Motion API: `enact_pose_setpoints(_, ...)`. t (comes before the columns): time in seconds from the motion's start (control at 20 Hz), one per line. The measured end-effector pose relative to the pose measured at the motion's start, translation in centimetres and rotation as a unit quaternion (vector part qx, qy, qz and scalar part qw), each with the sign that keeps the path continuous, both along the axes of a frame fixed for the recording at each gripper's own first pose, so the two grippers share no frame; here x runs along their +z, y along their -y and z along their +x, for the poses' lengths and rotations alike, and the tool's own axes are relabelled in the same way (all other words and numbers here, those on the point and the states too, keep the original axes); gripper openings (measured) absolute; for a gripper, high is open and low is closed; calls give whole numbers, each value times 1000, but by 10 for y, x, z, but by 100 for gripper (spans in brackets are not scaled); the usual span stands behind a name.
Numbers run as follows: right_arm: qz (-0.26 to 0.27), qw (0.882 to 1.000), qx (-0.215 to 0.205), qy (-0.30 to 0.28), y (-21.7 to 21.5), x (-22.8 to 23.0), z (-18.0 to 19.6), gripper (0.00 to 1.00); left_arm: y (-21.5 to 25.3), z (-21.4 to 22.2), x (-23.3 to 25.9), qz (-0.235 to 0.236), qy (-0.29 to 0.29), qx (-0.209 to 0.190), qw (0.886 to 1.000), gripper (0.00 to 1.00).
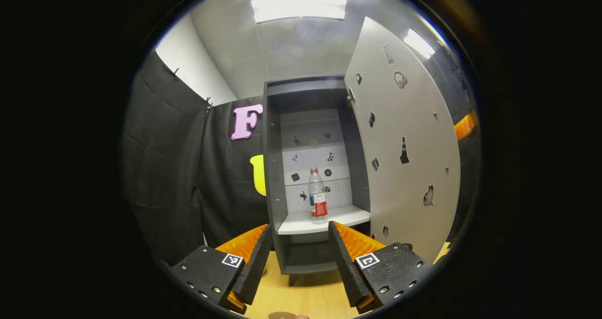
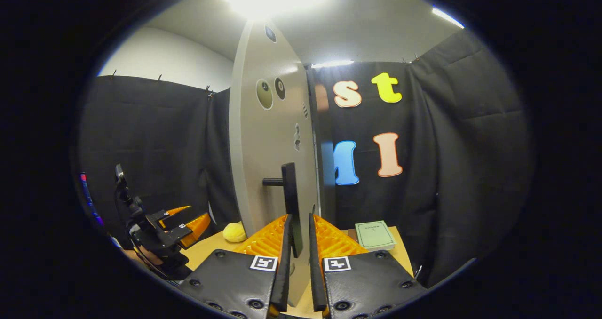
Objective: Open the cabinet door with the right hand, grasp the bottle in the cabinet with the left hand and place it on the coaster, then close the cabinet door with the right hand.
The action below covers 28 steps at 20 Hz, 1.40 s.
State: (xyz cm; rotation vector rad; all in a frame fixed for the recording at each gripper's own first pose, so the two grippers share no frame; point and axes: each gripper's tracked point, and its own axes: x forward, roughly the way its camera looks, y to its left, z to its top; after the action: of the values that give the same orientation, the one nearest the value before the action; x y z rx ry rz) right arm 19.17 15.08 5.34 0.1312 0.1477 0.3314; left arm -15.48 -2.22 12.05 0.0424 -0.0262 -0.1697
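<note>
Door: swung open to the right of the cabinet; stickers on its inner face.
Bottle: upright on the cabinet's white shelf, clear with a red label, touched by nothing.
Left gripper: fingers wide apart, holding nothing, in front of the cabinet and pointed at the bottle, well short of it.
Right gripper: fingers close together around the lower end of the door's dark handle; whether both press on it, cannot tell.
Desk: wooden; a yellow thing left of the door, a green book to its right.
</note>
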Motion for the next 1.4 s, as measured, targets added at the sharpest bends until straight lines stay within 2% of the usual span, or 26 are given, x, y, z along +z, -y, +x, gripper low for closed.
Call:
enact_pose_setpoints(0.15,-7,999,-53,7,38,-5,-13,22,12,9,14,-2,0,-17,1000,69)
enact_pose_setpoints(0.2,-9,998,-70,7,47,-8,-19,35,16,15,16,-3,-1,-24,1000,69)
enact_pose_setpoints(0.25,-10,996,-83,6,55,-12,-22,39,20,20,20,-4,-1,-29,1000,69)
enact_pose_setpoints(0.3,-13,995,-97,5,59,-13,-17,64,24,29,21,-5,-2,-35,999,69)
enact_pose_setpoints(0.4,-30,991,-133,5,76,-17,-5,100,31,42,25,-7,-5,-45,999,68)
enact_pose_setpoints(0.45,-42,988,-148,4,83,-21,-3,99,35,49,26,-8,-7,-50,999,68)
enact_pose_setpoints(0.5,-51,986,-162,3,91,-24,-2,94,37,58,26,-10,-8,-53,999,69)
enact_pose_setpoints(0.6,-55,982,-178,-2,97,-30,3,99,45,78,29,-13,-8,-63,998,69)
enact_pose_setpoints(0.8,-55,978,-200,-16,103,-40,15,99,56,117,37,-27,-14,-83,996,69)
enact_pose_setpoints(0.85,-60,976,-208,-16,106,-41,19,94,58,130,39,-31,-16,-85,996,69)
enact_pose_setpoints(0.9,-63,974,-218,-16,110,-42,22,99,59,140,39,-34,-19,-88,995,68)
enact_pose_setpoints(1.05,-62,969,-238,-23,119,-46,24,99,64,175,37,-46,-28,-101,993,69)
enact_pose_setpoints(1.1,-60,967,-245,-28,122,-50,27,94,67,187,36,-47,-29,-107,993,69)
enact_pose_setpoints(1.15,-59,965,-252,-31,124,-53,30,99,70,197,35,-46,-30,-109,992,69)
enact_pose_setpoints(1.2,-58,963,-260,-35,126,-55,32,99,72,205,34,-44,-31,-113,992,68)
enact_pose_setpoints(1.25,-57,961,-267,-37,128,-58,35,94,76,214,31,-42,-33,-116,992,69)
enact_pose_setpoints(1.35,-54,957,-281,-42,131,-63,41,94,82,232,23,-41,-39,-119,991,69)
enact_pose_setpoints(1.4,-54,956,-286,-45,133,-65,44,99,84,242,18,-41,-41,-118,991,69)
